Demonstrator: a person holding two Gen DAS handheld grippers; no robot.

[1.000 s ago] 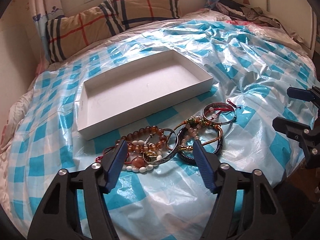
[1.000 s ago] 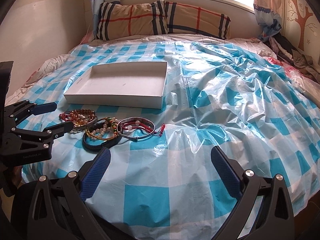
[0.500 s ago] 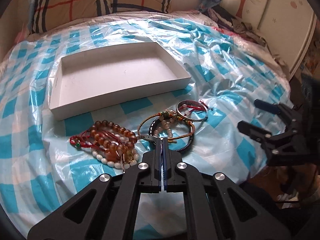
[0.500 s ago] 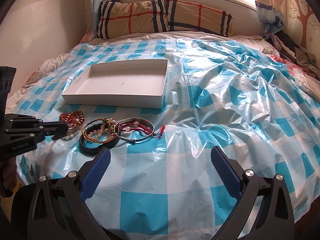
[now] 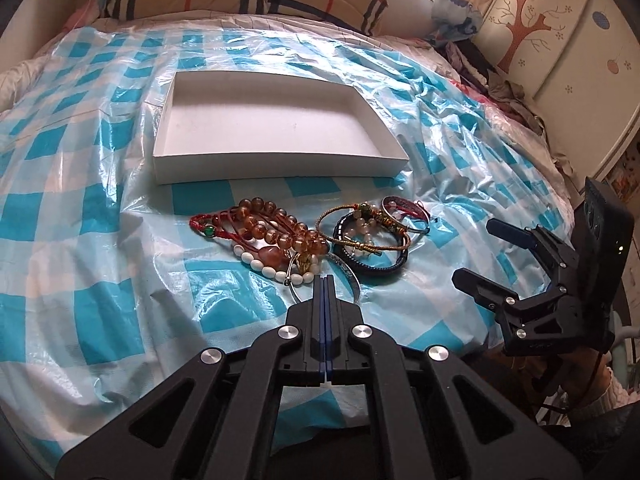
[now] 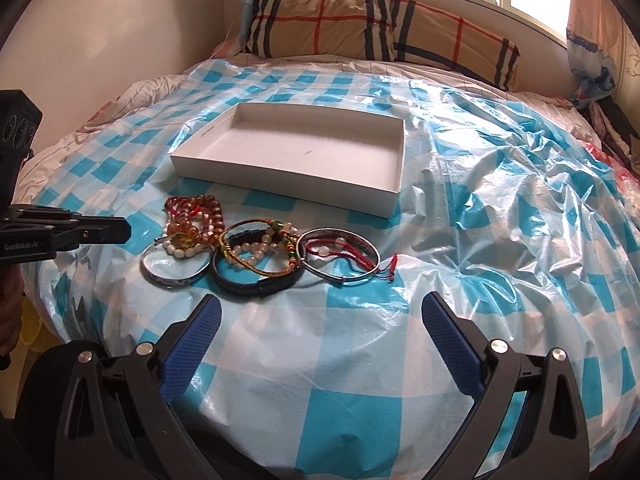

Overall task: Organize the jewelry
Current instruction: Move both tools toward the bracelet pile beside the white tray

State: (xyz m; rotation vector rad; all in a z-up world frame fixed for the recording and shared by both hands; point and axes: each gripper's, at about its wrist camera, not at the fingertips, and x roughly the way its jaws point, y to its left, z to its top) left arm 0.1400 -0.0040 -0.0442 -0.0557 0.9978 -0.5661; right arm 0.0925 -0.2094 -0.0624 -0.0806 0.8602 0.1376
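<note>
My left hand-held gripper point(image 5: 324, 280), open a second ago, is now sitting fully closed beside the bangle point(image 6: 176, 281), apparently gripping nothing, while my right hand-held gripper point(image 6: 320, 320) is hanging wide open, empty. The bracelets point(image 5: 276, 232) are lying heaped on the bed point(image 6: 360, 380), and beyond them the box point(image 5: 276, 162) is standing empty, so I'm judging sorting barely begun.

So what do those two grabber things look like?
Both are black plastic, built from angular frames with triangle cut-outs and round silver screws. The left gripper has thin blue pads lining its fingers. The right gripper has blue pads with a bumpy grid texture on its fingers. Seen from the right camera, the left one carries white lettering, GenRobot.AI, on its side.
</note>
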